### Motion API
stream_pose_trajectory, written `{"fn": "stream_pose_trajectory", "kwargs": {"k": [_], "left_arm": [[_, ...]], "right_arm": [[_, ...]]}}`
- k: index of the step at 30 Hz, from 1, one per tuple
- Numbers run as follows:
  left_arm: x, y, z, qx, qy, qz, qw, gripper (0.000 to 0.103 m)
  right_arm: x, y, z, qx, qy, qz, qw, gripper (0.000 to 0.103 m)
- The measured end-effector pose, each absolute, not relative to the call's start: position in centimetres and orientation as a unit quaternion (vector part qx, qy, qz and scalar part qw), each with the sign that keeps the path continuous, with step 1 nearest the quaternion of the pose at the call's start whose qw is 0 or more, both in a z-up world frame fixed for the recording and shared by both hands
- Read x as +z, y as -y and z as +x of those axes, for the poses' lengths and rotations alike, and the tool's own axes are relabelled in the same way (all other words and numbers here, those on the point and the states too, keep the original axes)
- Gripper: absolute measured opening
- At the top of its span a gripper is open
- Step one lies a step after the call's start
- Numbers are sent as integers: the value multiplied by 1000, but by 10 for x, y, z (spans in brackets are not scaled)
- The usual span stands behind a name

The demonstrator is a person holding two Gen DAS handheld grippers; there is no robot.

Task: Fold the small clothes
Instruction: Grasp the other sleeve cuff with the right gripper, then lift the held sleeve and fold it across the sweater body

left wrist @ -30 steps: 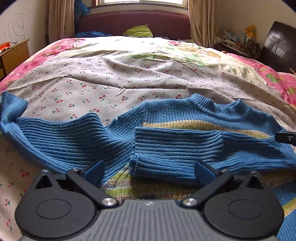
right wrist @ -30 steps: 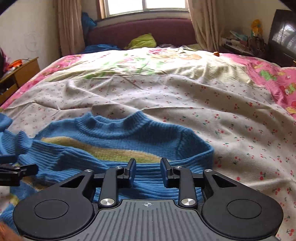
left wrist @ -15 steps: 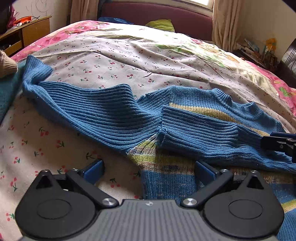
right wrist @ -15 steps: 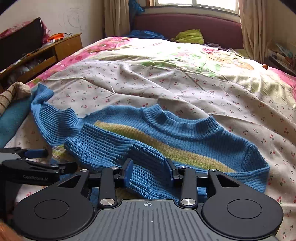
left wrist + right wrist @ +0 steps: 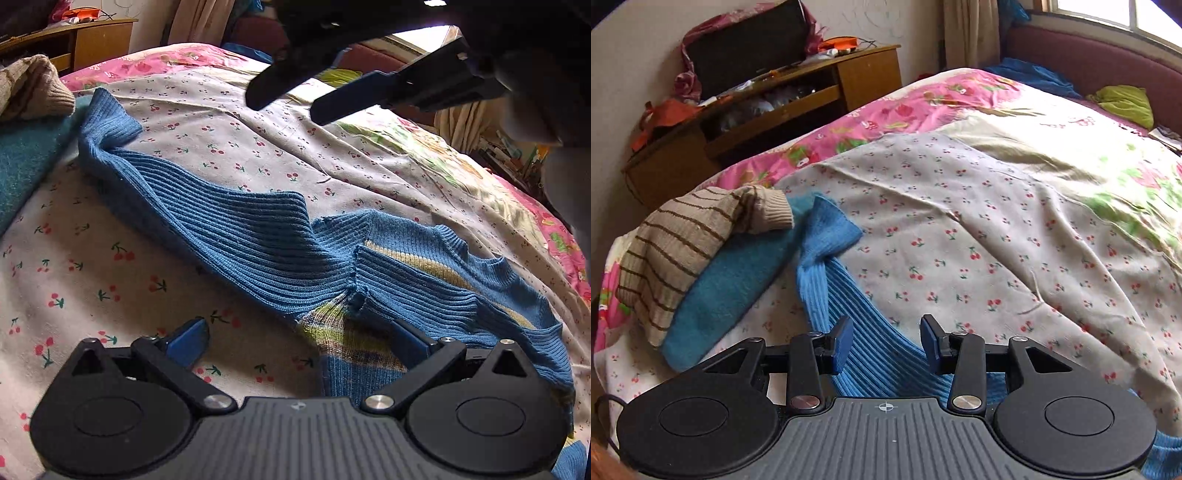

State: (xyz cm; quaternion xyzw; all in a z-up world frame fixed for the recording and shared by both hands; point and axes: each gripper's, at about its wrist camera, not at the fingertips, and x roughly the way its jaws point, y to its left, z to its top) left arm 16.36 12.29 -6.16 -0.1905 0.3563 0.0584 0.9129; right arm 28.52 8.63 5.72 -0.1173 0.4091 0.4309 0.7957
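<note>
A small blue ribbed sweater [image 5: 258,251] with yellow-green stripes lies on the cherry-print bedsheet [image 5: 110,266]. One sleeve lies folded across its chest [image 5: 417,288]; the other sleeve [image 5: 827,266] stretches out to the left, cuff [image 5: 831,229] beside a pile of clothes. My left gripper [image 5: 299,336] is open and empty, low over the sweater's side near the armpit. My right gripper [image 5: 886,341] is open and empty, above the outstretched sleeve. It also shows in the left wrist view [image 5: 325,92], hovering overhead.
A folded teal garment [image 5: 731,284] with a beige striped sweater [image 5: 683,243] on it lies at the bed's left edge, touching the cuff. A wooden cabinet [image 5: 775,110] stands beside the bed. A green item [image 5: 1123,103] lies by the headboard.
Both grippers have swung left. The right gripper left the sweater's folded right side and crossed over to the outstretched left sleeve, opening a little wider. The sweater has not moved.
</note>
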Motion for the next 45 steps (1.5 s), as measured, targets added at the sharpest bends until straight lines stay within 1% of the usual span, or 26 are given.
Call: {"fn": "stream_pose_trajectory", "kwargs": {"k": [4, 8, 9, 10, 12, 18, 22, 25, 27, 28, 29, 31, 34, 40, 45], "left_arm": [[-55, -146, 161, 93, -327, -206, 918, 103], [-54, -184, 163, 145, -306, -250, 907, 103], [-56, -193, 164, 151, -303, -265, 903, 103], [-57, -199, 164, 153, -301, -276, 900, 103], [-59, -205, 165, 153, -294, -288, 899, 103], [-64, -202, 172, 150, -297, -266, 905, 103], [-66, -201, 172, 149, -293, -266, 906, 103], [-67, -200, 169, 152, -292, -262, 907, 103], [-68, -196, 167, 156, -291, -258, 908, 103], [-68, -195, 166, 157, -291, -258, 908, 103], [-69, -195, 166, 157, -290, -258, 908, 103], [-68, -193, 167, 159, -290, -258, 908, 103], [-69, -192, 166, 162, -289, -255, 908, 103], [-74, -186, 165, 166, -289, -243, 911, 103], [-75, -179, 166, 168, -288, -226, 915, 103]], "right_arm": [[45, -141, 301, 447, -441, -114, 769, 40], [28, -179, 316, 453, -475, -91, 749, 40], [25, -185, 320, 452, -479, -90, 747, 42], [20, -194, 326, 447, -487, -86, 745, 48], [11, -204, 337, 444, -503, -68, 738, 49], [-12, -221, 362, 430, -534, 4, 728, 49], [-30, -232, 363, 416, -548, 12, 726, 49], [-35, -233, 360, 412, -543, 22, 731, 49], [-35, -231, 361, 412, -543, 32, 731, 45], [-33, -230, 361, 412, -542, 35, 732, 39], [-32, -229, 361, 411, -538, 37, 735, 35], [-27, -227, 361, 412, -529, 37, 741, 21], [-18, -224, 359, 416, -513, 41, 750, 12], [17, -193, 351, 418, -469, 69, 775, 10], [58, -121, 348, 401, -431, 129, 798, 10]]}}
